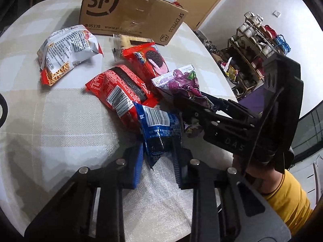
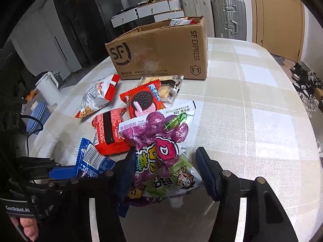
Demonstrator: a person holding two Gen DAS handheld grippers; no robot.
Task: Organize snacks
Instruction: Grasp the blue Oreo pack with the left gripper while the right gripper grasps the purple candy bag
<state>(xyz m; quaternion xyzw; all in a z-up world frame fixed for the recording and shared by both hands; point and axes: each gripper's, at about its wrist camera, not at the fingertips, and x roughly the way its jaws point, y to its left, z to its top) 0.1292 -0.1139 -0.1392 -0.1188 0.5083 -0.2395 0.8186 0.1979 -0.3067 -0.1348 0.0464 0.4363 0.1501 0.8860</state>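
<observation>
Snack packets lie piled on the checked tablecloth before a brown SF cardboard box [image 1: 129, 12] [image 2: 161, 54]. My left gripper [image 1: 158, 151] has its jaws on either side of a blue packet [image 1: 159, 129] [image 2: 90, 161], touching it. My right gripper [image 2: 167, 171] [image 1: 187, 104] is open around a purple candy bag [image 2: 161, 147] [image 1: 181, 80]. Two red Oreo packets [image 1: 121, 92] [image 2: 143, 100] lie behind these. A white and red noodle-snack bag [image 1: 64, 50] [image 2: 97, 94] lies to the left. A clear cracker packet [image 2: 167, 88] sits by the box.
The box holds more packets [image 2: 179, 22]. A white kettle [image 2: 48, 84] and a blue bowl [image 2: 36, 117] stand off the table's left edge. A shelf of cups [image 1: 256, 40] stands beyond the right edge. Suitcases [image 2: 228, 14] stand behind the table.
</observation>
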